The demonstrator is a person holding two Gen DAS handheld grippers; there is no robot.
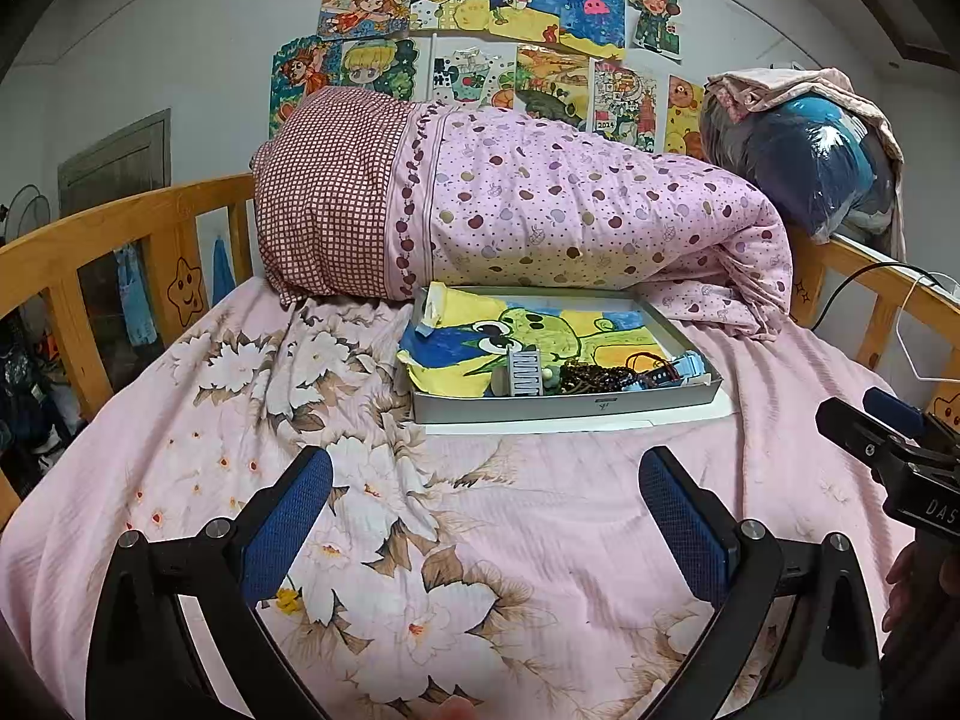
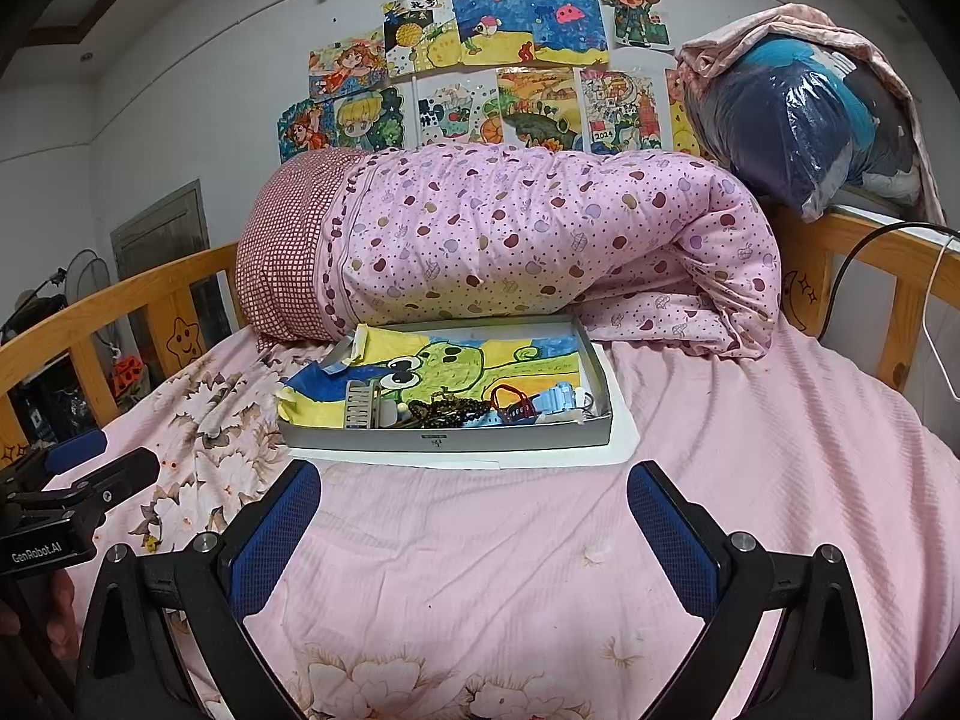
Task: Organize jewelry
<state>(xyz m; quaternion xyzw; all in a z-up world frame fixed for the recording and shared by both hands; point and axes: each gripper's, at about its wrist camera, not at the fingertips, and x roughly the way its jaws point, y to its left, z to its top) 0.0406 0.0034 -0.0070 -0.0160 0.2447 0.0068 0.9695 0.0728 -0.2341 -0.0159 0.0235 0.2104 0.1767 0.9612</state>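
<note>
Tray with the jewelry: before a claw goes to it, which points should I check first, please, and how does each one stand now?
1. Left claw open and holding nothing: ok.
2. Right claw open and holding nothing: ok.
3. Tray lies flat on the bed, its near wall facing both claws: ok.
4. Path from the claws to the tray is only bare bedsheet: ok.
5. Jewelry sits bunched along the near edge; dark beads and the red cord seem to overlap: not ok for a clean single pick.
6. Whether the pieces are tangled together: cannot tell.
</note>
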